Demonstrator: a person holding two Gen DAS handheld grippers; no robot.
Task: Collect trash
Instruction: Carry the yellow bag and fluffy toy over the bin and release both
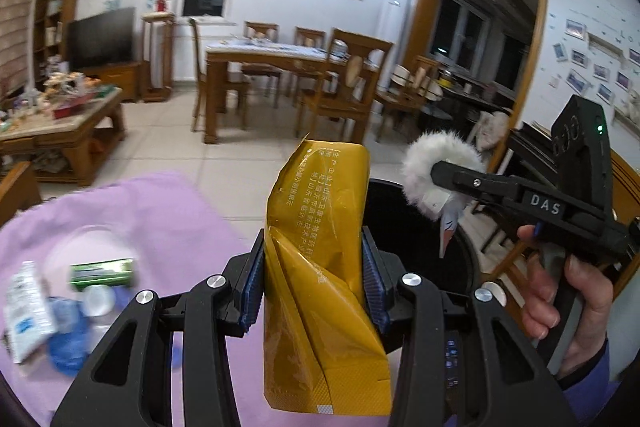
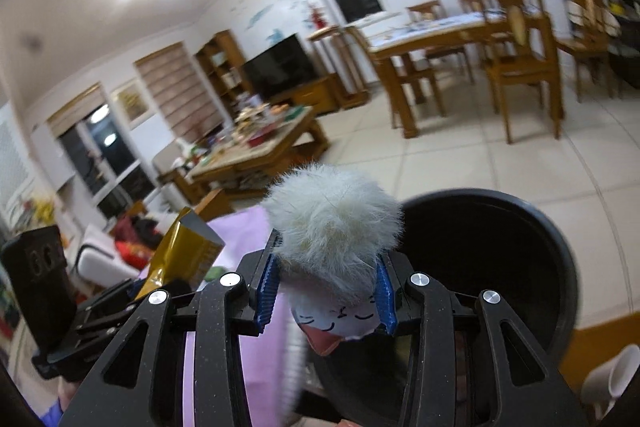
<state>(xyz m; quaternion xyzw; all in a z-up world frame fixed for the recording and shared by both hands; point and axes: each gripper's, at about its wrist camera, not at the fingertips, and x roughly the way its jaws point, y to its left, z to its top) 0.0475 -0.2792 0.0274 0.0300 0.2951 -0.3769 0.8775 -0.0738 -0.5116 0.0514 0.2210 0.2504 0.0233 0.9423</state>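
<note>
My left gripper (image 1: 314, 283) is shut on a crumpled gold foil packet (image 1: 320, 267) that stands up between its blue pads. The right gripper (image 2: 326, 291) is shut on a white fluffy ball with a small printed paper face (image 2: 334, 227), held over the near rim of a round black bin (image 2: 500, 267). In the left wrist view the right gripper (image 1: 440, 175) and the fluffy ball (image 1: 436, 163) hang just above the bin (image 1: 404, 219), with a hand (image 1: 560, 291) on its handle. The gold packet (image 2: 180, 255) shows at the left of the right wrist view.
A lilac cloth (image 1: 152, 219) carries a green battery (image 1: 102, 273), a white wrapper (image 1: 26, 311), a blue crumpled piece (image 1: 68, 343) and a clear cup. A white mug (image 2: 616, 375) stands by the bin. Behind are a cluttered coffee table (image 1: 60, 115), a dining table with chairs (image 1: 280, 63) and tiled floor.
</note>
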